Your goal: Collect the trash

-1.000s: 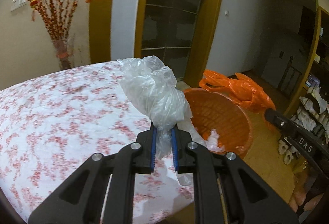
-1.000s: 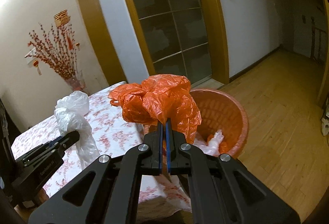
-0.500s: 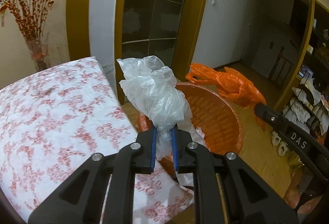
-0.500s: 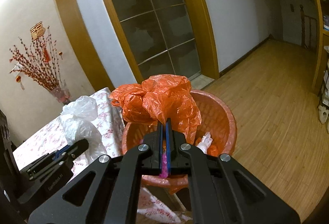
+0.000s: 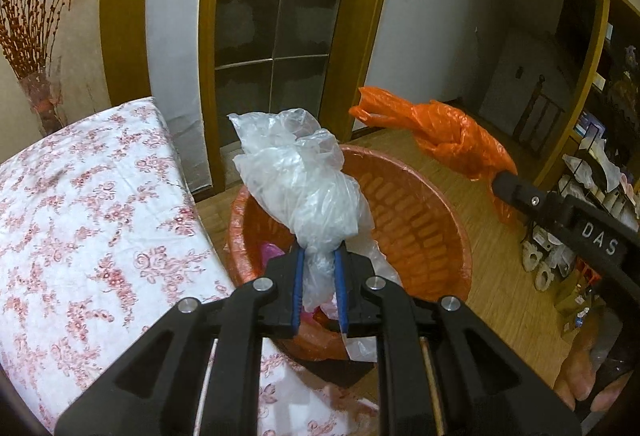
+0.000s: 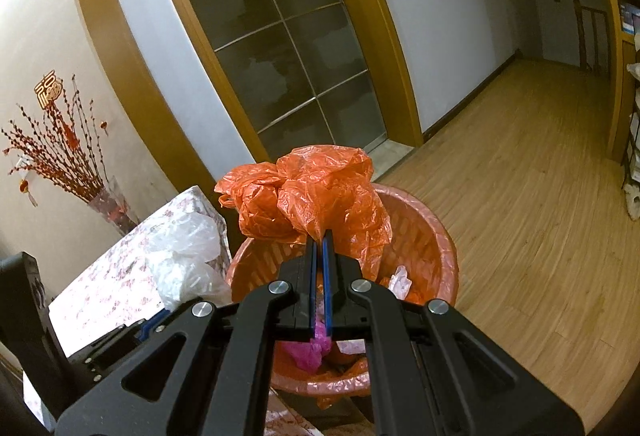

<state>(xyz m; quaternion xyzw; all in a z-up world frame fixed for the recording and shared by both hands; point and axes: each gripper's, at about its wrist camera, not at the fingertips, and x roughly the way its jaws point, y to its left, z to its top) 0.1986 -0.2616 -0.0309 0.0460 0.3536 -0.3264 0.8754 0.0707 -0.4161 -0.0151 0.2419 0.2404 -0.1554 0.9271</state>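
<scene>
My left gripper [image 5: 318,256] is shut on a crumpled clear plastic bag [image 5: 300,175] and holds it above the near rim of an orange trash basket [image 5: 420,220]. My right gripper [image 6: 319,236] is shut on a crumpled orange plastic bag [image 6: 308,195] and holds it over the same basket [image 6: 436,248]. The orange bag [image 5: 452,139] and the right gripper's arm also show at the right of the left wrist view. The clear bag [image 6: 184,256] shows at the left of the right wrist view. Pink and white trash [image 6: 312,348] lies in the basket.
A table with a white and red floral cloth [image 5: 80,236] stands left of the basket. A vase of red branches [image 6: 108,203] stands by the wall behind it. A glass door [image 6: 280,55] is behind. Wood floor [image 6: 520,215] spreads to the right, with shelves [image 5: 592,175] at far right.
Both grippers have moved right, off the table and toward the basket, each still holding its bag. The basket now lies directly below both bags.
</scene>
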